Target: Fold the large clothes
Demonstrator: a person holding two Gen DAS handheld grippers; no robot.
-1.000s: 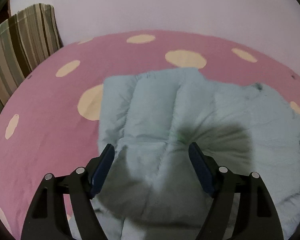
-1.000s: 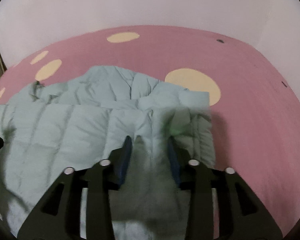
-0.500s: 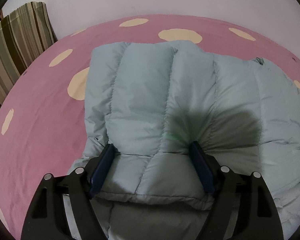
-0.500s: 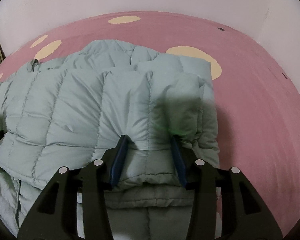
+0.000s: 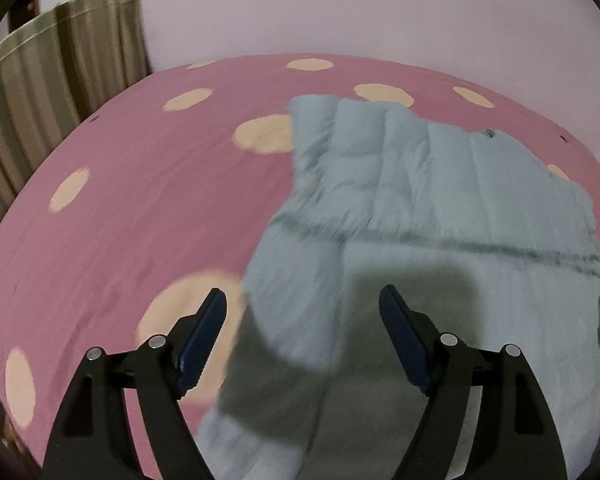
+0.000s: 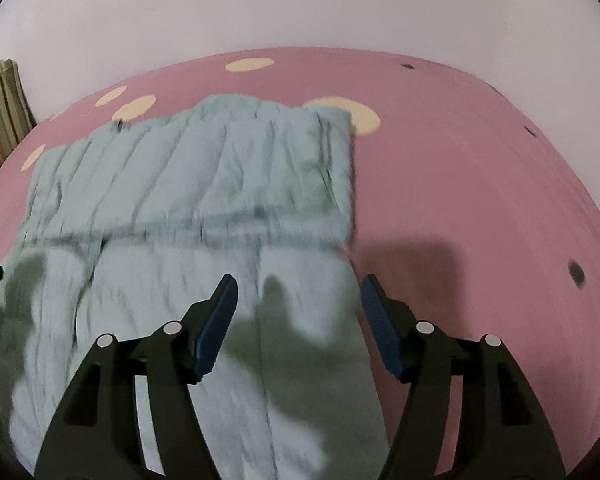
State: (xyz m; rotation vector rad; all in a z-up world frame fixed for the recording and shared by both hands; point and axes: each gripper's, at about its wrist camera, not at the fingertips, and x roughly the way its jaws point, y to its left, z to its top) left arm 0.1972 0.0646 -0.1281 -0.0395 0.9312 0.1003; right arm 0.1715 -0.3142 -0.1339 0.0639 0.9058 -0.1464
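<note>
- Jacket (image 5: 440, 184) folded on bedsheet (image 5: 148, 184), fold edge crosswise, ahead of both grippers.
- Left gripper (image 5: 302, 312) apart, empty.
- Right gripper (image 6: 298, 296) jaws opening, nothing clamped.

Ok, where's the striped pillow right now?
The striped pillow stands at the far-left edge of both wrist views, against the wall beside the pink spotted bedsheet, apart from the blue puffer jacket.

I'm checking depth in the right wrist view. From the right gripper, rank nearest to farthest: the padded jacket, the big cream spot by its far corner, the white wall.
1. Padded jacket, lying on the pink sheet under the opening right gripper.
2. Big cream spot, just past the jacket's far right corner.
3. White wall, behind the bed.
</note>
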